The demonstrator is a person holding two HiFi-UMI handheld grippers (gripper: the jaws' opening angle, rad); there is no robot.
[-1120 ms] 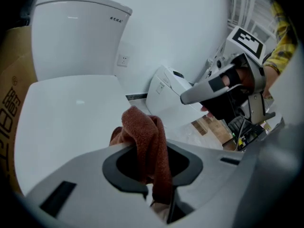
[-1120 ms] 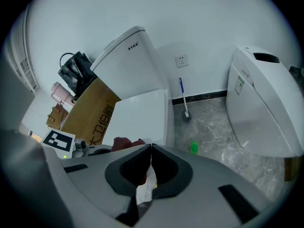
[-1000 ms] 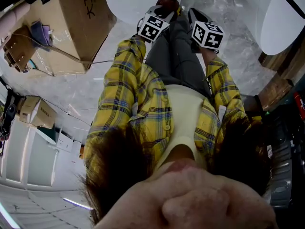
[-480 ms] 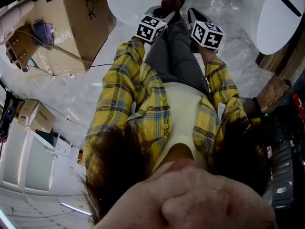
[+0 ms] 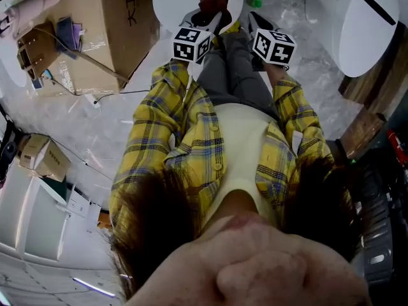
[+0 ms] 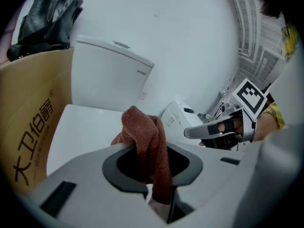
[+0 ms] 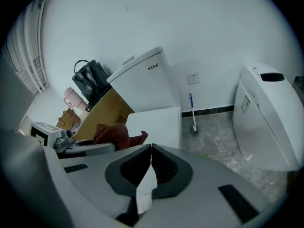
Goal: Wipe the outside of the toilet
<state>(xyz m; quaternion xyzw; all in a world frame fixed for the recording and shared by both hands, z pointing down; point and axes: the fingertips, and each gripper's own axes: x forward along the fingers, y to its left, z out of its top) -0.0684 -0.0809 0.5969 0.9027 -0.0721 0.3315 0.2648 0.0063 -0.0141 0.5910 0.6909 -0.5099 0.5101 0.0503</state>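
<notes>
While my left gripper [image 6: 153, 177] clamps the rust-red terry cloth [image 6: 142, 127] above the white ceramic toilet [image 6: 85, 132], I'd press it flat against its side; right gripper [image 7: 151, 151] jaws closed, empty

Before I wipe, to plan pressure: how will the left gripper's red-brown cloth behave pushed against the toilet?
Probably floppy: the cloth droops in folds from the left gripper, shut on it. Likely light: it stands bunched unsupported. Its fuzzy weave should grip, not slide.
</notes>
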